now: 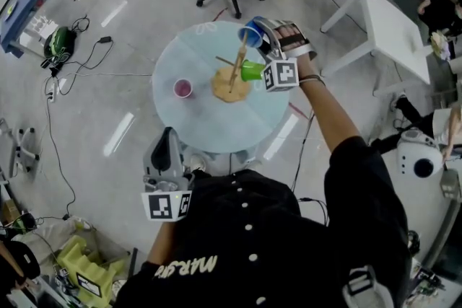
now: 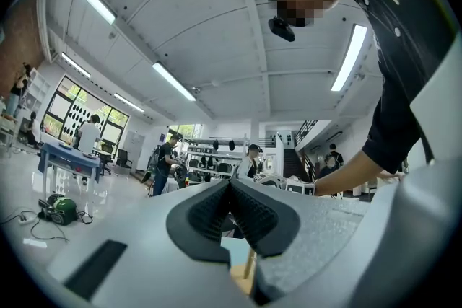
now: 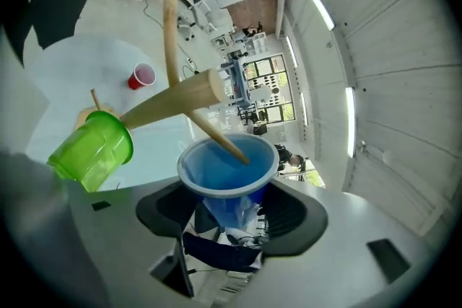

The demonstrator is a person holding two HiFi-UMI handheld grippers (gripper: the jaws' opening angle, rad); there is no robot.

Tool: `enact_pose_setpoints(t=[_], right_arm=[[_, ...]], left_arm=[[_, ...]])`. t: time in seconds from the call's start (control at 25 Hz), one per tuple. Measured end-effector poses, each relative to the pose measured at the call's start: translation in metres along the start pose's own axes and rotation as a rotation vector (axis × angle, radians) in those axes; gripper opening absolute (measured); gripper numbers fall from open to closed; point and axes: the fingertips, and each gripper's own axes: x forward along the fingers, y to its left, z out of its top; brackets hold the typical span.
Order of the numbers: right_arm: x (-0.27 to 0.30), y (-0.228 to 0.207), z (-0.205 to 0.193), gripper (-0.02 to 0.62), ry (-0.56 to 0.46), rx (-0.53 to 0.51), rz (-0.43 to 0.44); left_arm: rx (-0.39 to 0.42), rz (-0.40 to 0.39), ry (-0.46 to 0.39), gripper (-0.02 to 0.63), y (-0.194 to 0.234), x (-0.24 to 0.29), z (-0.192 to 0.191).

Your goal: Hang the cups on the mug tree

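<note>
A: Step in hand?
B: Hanging the blue cup. The right gripper has it clamped low on the body, jaws fairly wide around it, up by the top of the tree. The tip of a peg is already inside the mouth.
A: Left gripper?
B: The left gripper has its pads pressed together with nothing in them. It's parked low near the person's body, off the table.
A: Which way does the cup face?
B: Mouth toward the peg, base back between the jaws. The long axis, base to rim, runs roughly along the peg but a bit off. The peg comes in slanted over the rim.
A: How to finish it clean?
B: My read: line the cup's axis up with the peg first. Then push along the peg, not across it, until the tip sits deep inside. The tree looks light, so a sideways shove could tip it. Let go only once the cup rests on the peg.
A: Anything in the way?
B: A green cup hangs on another peg just beside, so mind the rim there. A red cup stands on the table apart from the tree, not hung yet.
</note>
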Motion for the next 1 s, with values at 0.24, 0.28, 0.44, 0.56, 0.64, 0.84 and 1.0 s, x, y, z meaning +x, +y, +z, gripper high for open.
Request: enact_pose_setpoints(t=[0.24,0.28,0.44,0.56,0.64,0.84,1.0], right_arm=[[-0.005,0.007,0.010,0.267,-0.027,-0.140,-0.033],[-0.006,0.007,0.011,0.267,-0.032,-0.150,-0.043],[-0.008,0.013,0.015,0.272,-0.048,-0.219,-0.069],[-0.009,0.021,0.014,0.275,-0.050,-0.221,-0.058],[-0.010,0.024,0.013,0.282,-0.052,-0.204,-0.044],[-0.017,0.020,0.019,0.285,-0.074,-0.150,-0.060],[-0.022,0.019,0.015,0.287,-0.060,-0.142,-0.060]], left_arm=[[-0.001,-0.005,0.025,-0.003,-0.004,-0.001,-0.004],[-0.001,-0.005,0.027,-0.004,-0.005,-0.001,-0.004],[-0.004,-0.003,0.013,-0.003,-0.006,0.001,-0.003],[-0.003,-0.008,0.013,-0.003,-0.008,0.003,-0.004],[-0.003,-0.010,0.017,-0.004,-0.009,0.004,-0.005],[0.003,-0.018,0.019,-0.004,-0.010,0.004,-0.006],[-0.001,-0.030,0.024,-0.004,-0.012,0.006,-0.007]])
